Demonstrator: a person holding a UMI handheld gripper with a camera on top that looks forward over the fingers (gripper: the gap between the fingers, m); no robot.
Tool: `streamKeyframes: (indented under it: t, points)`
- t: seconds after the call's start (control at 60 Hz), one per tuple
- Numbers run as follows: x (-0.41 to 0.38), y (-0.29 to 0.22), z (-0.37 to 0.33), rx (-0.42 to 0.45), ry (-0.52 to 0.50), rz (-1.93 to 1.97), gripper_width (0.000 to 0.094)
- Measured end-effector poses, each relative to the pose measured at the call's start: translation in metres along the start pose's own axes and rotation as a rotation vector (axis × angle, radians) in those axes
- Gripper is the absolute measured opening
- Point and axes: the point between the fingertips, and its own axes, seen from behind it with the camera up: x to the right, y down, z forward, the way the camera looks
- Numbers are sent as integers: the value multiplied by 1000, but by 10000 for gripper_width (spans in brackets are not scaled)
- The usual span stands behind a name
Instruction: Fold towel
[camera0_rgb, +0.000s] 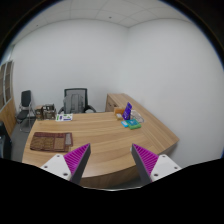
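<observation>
A brown folded towel lies on the wooden table, to the left, just beyond my left finger. My gripper is held above the table's near edge, open and empty, with a wide gap between its two purple pads. Nothing stands between the fingers; only bare table top shows there.
A small blue and green object stands on the table's far right part. A dark box sits at the far edge. An office chair stands behind the table, another chair at the far left, and a wooden cabinet by the wall.
</observation>
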Motion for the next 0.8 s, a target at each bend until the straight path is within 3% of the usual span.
streamKeyframes:
  t: [0.117,0.417,0.583,0.8]
  points:
    - [-9,16,4,-28,6,13,860]
    - [-104,116,19,-191,-16,-21,855]
    - [-223,182,21,-288,-107,-39,854]
    - [-429,201,47,-251,-279,-81,860]
